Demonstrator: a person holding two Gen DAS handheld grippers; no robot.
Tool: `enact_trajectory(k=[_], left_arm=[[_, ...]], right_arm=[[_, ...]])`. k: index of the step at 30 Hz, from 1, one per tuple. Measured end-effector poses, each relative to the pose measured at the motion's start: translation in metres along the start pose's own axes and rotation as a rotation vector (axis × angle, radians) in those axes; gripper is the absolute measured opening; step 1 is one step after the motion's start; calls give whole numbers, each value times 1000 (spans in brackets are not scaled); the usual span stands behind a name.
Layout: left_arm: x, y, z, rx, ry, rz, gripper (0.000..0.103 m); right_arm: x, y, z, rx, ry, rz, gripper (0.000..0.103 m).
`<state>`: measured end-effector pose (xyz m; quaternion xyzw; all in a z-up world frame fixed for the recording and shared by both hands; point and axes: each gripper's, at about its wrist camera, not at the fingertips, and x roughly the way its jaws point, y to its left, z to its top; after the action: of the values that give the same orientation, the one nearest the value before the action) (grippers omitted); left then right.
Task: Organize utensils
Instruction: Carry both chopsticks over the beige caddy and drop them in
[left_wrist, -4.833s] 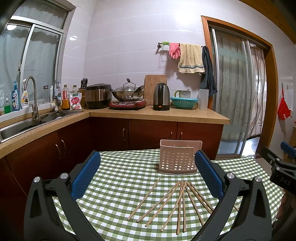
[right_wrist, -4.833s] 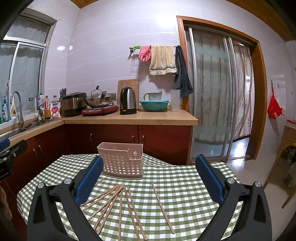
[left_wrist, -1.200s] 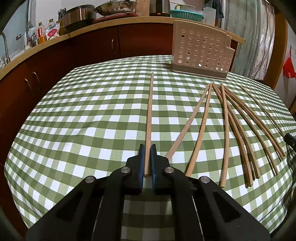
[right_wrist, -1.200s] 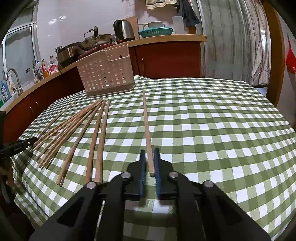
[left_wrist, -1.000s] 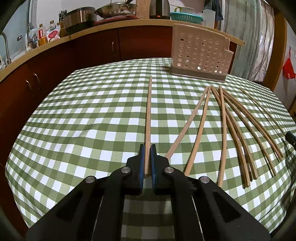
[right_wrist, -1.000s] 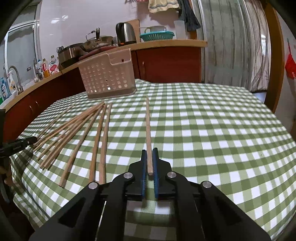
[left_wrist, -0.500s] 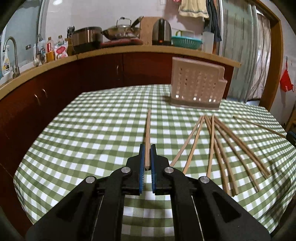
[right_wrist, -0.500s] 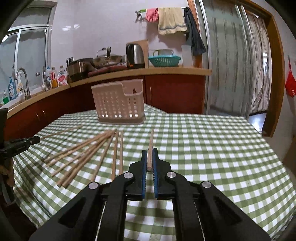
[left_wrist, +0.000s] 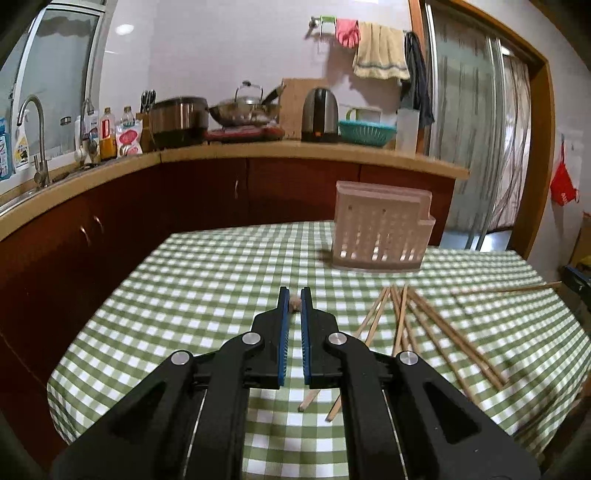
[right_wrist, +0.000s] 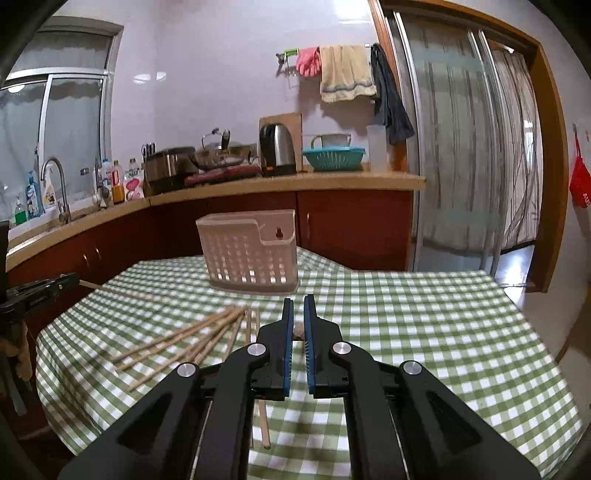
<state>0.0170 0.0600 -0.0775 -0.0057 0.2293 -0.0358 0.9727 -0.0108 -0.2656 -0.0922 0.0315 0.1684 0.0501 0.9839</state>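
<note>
My left gripper (left_wrist: 294, 295) is shut on one wooden chopstick (left_wrist: 294, 303), seen end-on between the blue pads and held above the green checked tablecloth (left_wrist: 203, 277). My right gripper (right_wrist: 298, 306) is shut on another chopstick (right_wrist: 298, 330), likewise lifted. The pale perforated utensil holder (left_wrist: 380, 236) (right_wrist: 251, 254) stands upright at the table's far side, ahead of both grippers. Several loose chopsticks (left_wrist: 424, 325) (right_wrist: 192, 339) lie fanned on the cloth between the grippers. In the right wrist view the left gripper (right_wrist: 40, 291) shows at the left edge with its chopstick (right_wrist: 118, 291) sticking out.
Behind the table runs a kitchen counter (left_wrist: 295, 151) with a kettle (left_wrist: 319, 114), a wok, a rice cooker and a teal basket (right_wrist: 334, 157). A sink with a tap (left_wrist: 33, 136) is at left. A sliding glass door (right_wrist: 461, 166) is at right.
Both grippers have risen off the cloth with their chopsticks and tipped up toward level. The held chopsticks, earlier lying along the cloth, now show end-on. The loose pile has not moved.
</note>
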Motion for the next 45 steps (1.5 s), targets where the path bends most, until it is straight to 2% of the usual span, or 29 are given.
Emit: enact_trajectory(k=[6, 14, 24, 32, 40, 45], left_arm=[[-10, 4, 28, -6, -17, -44, 6], [6, 0, 53, 32, -4, -71, 6], [28, -5, 71, 35, -31, -70, 7], [38, -9, 86, 38, -50, -100, 7], [31, -19, 145, 75, -170, -167, 6], [35, -32, 185, 103, -227, -194, 6]], right_arm=[[1, -1, 31, 5, 1, 26, 6], [29, -2, 61, -5, -6, 51, 6], [63, 2, 74, -14, -47, 52, 7], [69, 2, 92, -4, -68, 69, 6], [65, 11, 148, -26, -192, 145, 6], [79, 20, 180, -57, -265, 170, 6]])
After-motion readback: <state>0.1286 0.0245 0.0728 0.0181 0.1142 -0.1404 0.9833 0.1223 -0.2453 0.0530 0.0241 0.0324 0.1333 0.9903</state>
